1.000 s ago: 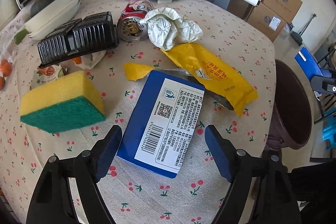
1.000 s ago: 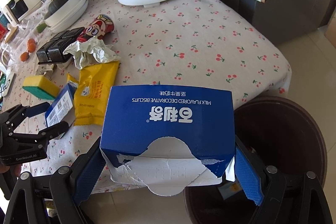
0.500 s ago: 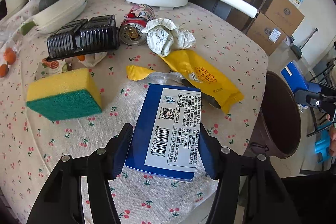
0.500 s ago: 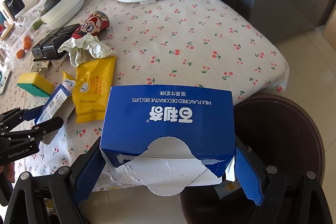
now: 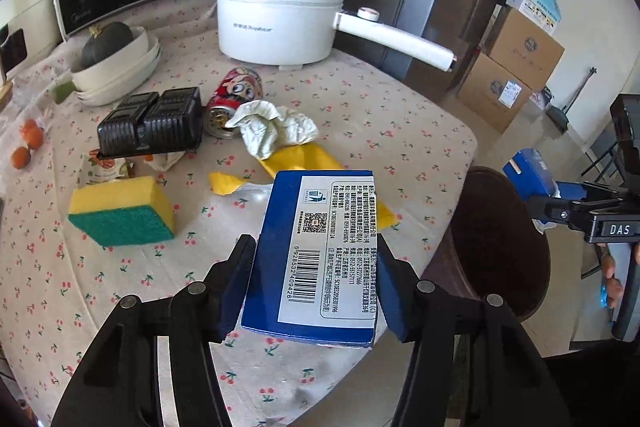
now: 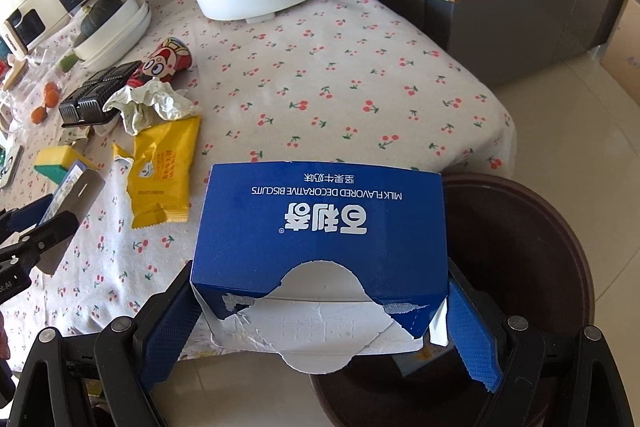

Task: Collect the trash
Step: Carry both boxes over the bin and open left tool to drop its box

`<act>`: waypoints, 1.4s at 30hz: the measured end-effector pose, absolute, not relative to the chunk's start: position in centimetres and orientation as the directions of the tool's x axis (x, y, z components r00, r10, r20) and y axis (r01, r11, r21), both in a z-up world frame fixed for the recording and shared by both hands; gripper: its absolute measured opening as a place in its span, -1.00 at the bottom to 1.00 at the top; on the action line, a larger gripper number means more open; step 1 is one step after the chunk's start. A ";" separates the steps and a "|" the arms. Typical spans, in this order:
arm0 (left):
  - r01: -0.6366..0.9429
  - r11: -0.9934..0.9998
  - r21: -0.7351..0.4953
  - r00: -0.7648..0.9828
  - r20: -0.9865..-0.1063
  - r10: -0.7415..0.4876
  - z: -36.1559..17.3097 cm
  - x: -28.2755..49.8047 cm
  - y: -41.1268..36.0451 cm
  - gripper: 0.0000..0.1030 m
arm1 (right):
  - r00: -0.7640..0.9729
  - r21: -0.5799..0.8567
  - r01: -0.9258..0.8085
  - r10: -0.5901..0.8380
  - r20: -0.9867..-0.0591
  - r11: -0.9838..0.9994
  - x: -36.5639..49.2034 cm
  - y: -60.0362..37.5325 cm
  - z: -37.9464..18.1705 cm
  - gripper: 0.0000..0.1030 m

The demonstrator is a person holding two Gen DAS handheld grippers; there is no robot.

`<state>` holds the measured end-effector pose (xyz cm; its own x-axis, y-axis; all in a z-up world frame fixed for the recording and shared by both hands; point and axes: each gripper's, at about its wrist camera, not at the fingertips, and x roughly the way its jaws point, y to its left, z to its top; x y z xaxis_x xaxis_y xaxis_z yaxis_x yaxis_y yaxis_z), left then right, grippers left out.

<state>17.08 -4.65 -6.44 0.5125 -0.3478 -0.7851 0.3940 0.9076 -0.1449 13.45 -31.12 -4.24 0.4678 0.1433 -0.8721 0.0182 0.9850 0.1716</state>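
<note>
Above the cherry-print counter, in the left wrist view, the left gripper is closing its fingers on a narrow blue carton, barcode label up, raised clear of the cloth; a swing right to the brown bin likely follows.

In the right wrist view, the right gripper clamps a torn-open blue biscuit box at the bin's rim; release looks due once it is centred.

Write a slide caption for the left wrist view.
Left gripper lifts a blue box above the cherry-print tablecloth.
</note>
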 end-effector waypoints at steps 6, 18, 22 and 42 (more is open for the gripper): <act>0.484 0.862 -0.151 0.486 -0.773 -0.408 -6.2 15.9 -9.4 0.16 | 0.468 0.167 0.059 0.121 -0.875 0.984 12.5 -33.8 -4.4 0.79; 0.641 0.746 -0.180 0.363 -0.785 -0.502 -8.8 13.8 -20.2 0.16 | 0.450 0.125 0.148 0.046 -0.892 0.981 9.8 -39.7 -5.7 0.79; 0.667 0.722 -0.181 0.333 -0.795 -0.507 -10.0 13.6 -22.6 0.16 | 0.437 0.122 0.183 0.031 -0.899 0.976 8.6 -41.9 -6.3 0.79; 0.580 0.798 -0.167 0.345 -0.837 -0.426 -11.5 15.5 -21.4 0.93 | 0.413 0.114 0.234 0.008 -0.911 0.965 6.7 -46.0 -7.4 0.79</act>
